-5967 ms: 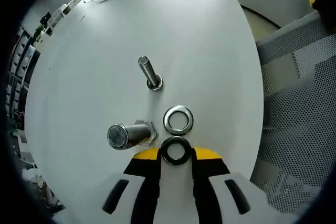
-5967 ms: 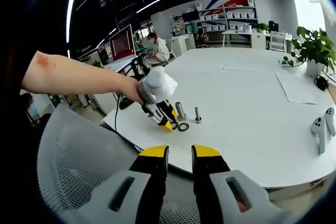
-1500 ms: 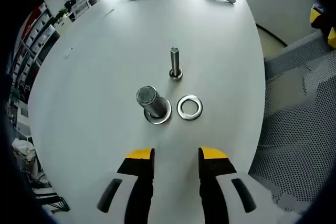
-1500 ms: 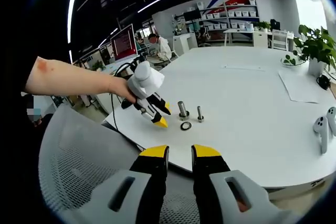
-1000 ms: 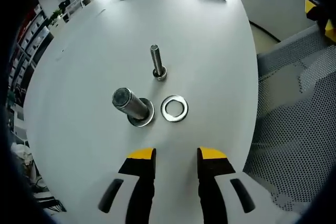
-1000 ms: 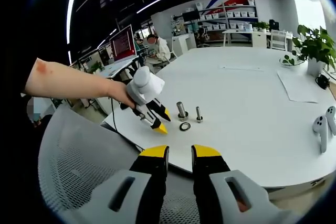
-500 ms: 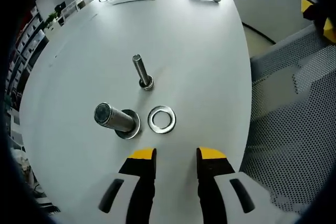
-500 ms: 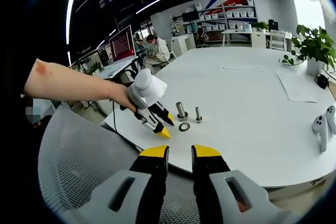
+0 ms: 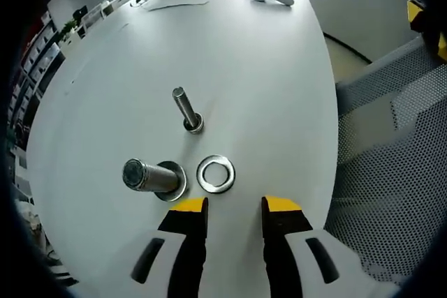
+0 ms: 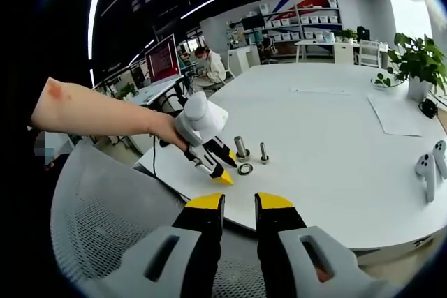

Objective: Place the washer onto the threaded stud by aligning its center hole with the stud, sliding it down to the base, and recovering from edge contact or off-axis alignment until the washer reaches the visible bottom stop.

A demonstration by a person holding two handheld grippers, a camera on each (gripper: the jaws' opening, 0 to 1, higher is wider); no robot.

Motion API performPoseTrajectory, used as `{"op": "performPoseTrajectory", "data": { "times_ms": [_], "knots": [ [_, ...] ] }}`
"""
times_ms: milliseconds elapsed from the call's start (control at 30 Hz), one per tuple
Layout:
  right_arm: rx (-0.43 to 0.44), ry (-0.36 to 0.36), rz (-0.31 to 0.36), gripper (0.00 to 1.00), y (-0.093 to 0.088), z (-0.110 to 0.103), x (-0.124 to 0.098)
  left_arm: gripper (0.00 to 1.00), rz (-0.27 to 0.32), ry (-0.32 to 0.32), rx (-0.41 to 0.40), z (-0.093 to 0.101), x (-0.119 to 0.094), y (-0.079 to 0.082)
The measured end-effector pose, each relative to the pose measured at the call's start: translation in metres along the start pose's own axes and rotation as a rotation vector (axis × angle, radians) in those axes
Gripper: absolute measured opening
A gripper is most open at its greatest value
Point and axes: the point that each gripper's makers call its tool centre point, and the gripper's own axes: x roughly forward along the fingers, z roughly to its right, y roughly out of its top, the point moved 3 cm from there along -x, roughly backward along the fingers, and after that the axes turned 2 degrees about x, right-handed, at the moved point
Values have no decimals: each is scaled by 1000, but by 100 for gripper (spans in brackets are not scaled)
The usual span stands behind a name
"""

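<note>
The washer [image 9: 216, 174] lies flat on the table [image 9: 265, 68], just past the left gripper [image 9: 234, 209] at 12 o'clock; its jaws are open, holding nothing

- Right gripper [image 10: 239, 204]: jaws slightly parted, nothing between them, over a mesh chair [image 10: 105, 207].
- Left gripper [image 10: 225, 170]: held in a hand [image 10: 170, 132], tips just beside the washer [image 10: 245, 169].
- White table [image 10: 335, 137]: large stud [image 10: 241, 147] and thin bolt [image 10: 263, 151] upright beyond the washer.
</note>
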Motion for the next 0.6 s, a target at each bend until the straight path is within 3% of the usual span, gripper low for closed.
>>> {"op": "performPoseTrajectory", "data": {
  "times_ms": [600],
  "knots": [
    [-1,2,2,20,0,0,0,31,29,18,12,-7,4,9]
  ]
}}
